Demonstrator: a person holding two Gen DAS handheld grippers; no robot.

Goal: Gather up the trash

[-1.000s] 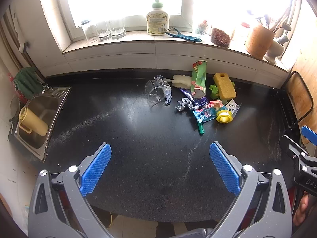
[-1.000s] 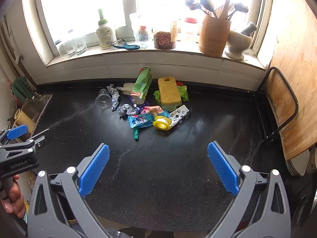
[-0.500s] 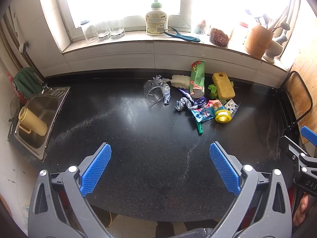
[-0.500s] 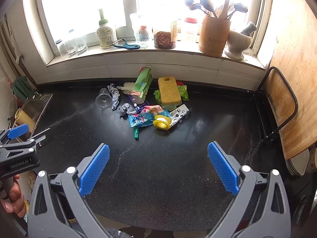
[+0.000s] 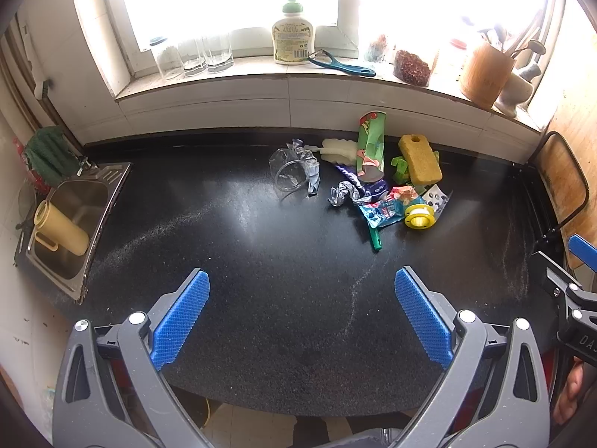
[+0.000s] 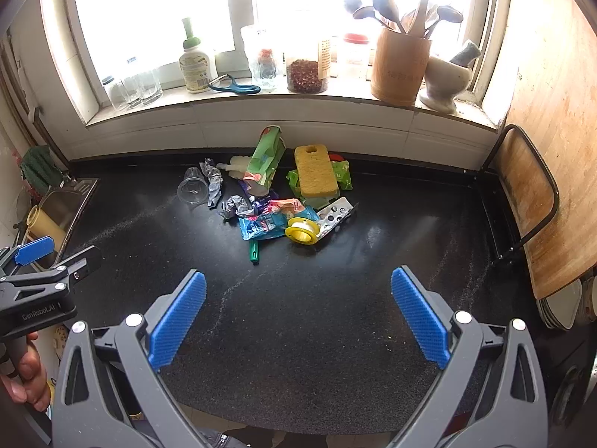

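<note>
Trash (image 5: 369,186) lay heaped on the black counter (image 5: 261,261) at upper centre of frame, clear cup (image 5: 289,173) leftmost, yellow sponge (image 5: 419,164) rightmost. Left gripper (image 5: 301,313) and right gripper (image 6: 298,313) gaped wide, holding nothing.

Left gripper (image 5: 300,313) and right gripper (image 6: 298,311) side by side, level, jaws spread wide, nothing between.

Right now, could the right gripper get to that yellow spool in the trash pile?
Probably yes. The right gripper is open, and only bare black counter lies between it and the yellow spool at the pile's near edge.
</note>
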